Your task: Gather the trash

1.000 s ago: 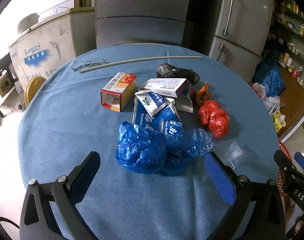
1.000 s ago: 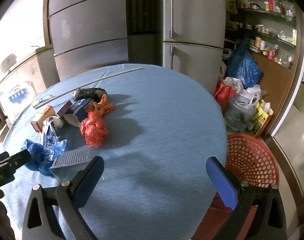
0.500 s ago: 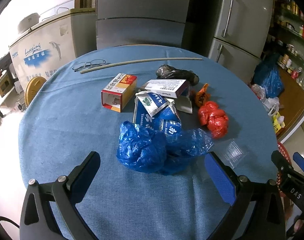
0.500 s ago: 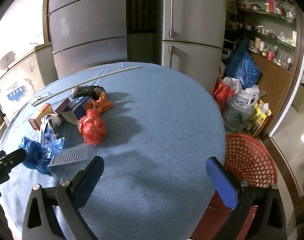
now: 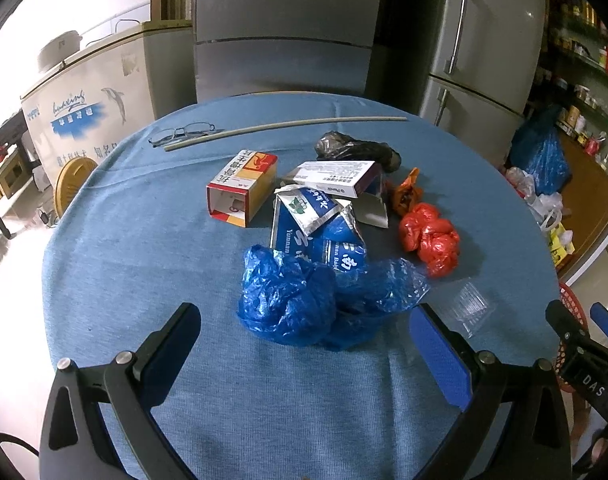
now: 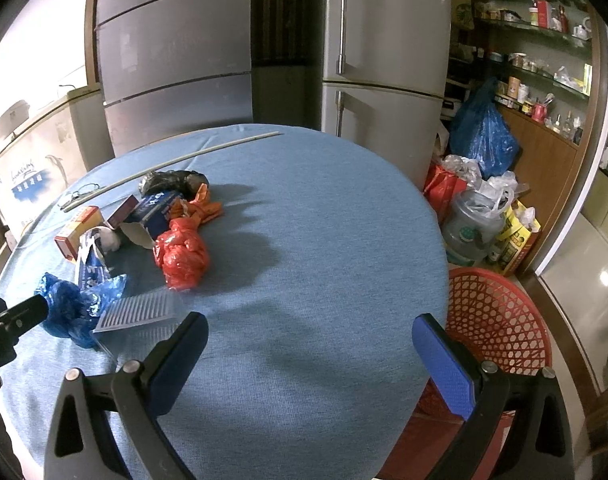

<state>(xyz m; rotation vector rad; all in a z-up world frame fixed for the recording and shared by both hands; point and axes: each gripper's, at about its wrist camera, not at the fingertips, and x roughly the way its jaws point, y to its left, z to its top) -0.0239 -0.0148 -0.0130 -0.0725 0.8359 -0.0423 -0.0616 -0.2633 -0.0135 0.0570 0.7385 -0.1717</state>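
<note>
Your left hand-held gripper [image 5: 304, 344] has crept closer to the crumpled blue plastic bag [image 5: 304, 292] on the blue-clothed round tabletop [image 5: 123, 260], jaws wide and empty. Your right hand-held gripper [image 6: 308, 356] hangs open too; the red mesh basket [image 6: 500, 320] awaits.

Setting: a domestic kitchen or dining area. Indicators: two steel fridges [image 6: 384, 64] behind a round table [image 6: 312, 240] with a blue cloth; a chest freezer [image 5: 91, 108] at left; shelves [image 6: 532, 40] stocked with jars and bottles at right; filled bags [image 6: 482, 136] and a red basket [image 6: 500, 320] on the tiled floor.
</note>
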